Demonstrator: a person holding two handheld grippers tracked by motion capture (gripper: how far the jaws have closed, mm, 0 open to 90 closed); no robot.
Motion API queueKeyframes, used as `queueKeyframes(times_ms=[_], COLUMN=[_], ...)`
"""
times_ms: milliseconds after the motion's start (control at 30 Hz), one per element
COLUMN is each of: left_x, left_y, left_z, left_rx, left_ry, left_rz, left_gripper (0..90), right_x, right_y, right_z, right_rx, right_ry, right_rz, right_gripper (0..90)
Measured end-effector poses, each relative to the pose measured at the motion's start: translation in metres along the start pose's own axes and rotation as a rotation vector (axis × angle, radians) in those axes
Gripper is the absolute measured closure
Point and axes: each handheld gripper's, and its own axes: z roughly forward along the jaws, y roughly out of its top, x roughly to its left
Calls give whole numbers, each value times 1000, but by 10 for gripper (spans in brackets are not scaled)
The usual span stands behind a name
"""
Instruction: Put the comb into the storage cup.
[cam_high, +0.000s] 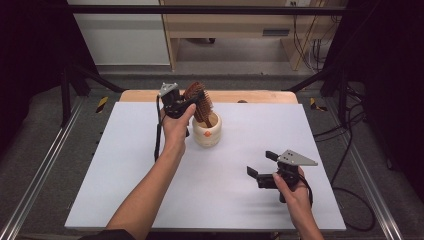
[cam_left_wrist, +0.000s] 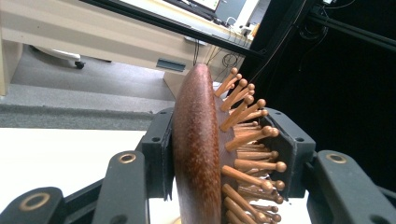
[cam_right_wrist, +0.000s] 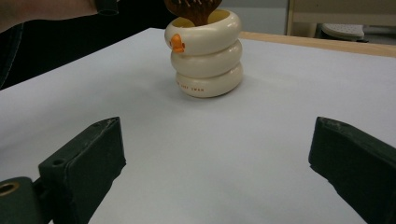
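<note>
A: We start with the white table (cam_high: 150, 190). Everything we care about sits toward its far middle, and the near half is bare apart from our right hand.

B: Next down in size is the cream holder (cam_high: 207, 131), three stacked rings with a small orange beak on its side. In the right gripper view the same holder (cam_right_wrist: 205, 51) stands upright and well apart from our jaws.

A: Then the wooden hairbrush (cam_high: 200, 102). Its handle end goes down into the holder's mouth while the head stands above the rim, tilted a little toward the left.

B: Our left gripper (cam_high: 196, 102) is clamped on that head. In the left gripper view one pad presses the smooth back of the hairbrush (cam_left_wrist: 198, 154) and the other bears on the wooden pins, so the grip is firm but uneven.

A: Our right gripper (cam_high: 262, 164) rests near the front right with its jaws apart and nothing between them.

B: We'd judge the step to be seating the brush. We should keep the handle centred over the opening, lower straight, and let go only once it bears on the bottom, since a sideways pull could tip that light holder. The right gripper could steady it if it rocks.
</note>
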Motion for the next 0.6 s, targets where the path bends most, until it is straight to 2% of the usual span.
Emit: queueKeyframes(times_ms=[600], left_x=[11], left_y=[-1], left_z=[-4], left_rx=[3], left_ry=[0], left_rz=[-32], left_gripper=[480], right_x=[1], right_y=[-1], right_z=[1], right_rx=[7], right_ry=[2], right_rz=[0], right_gripper=[38])
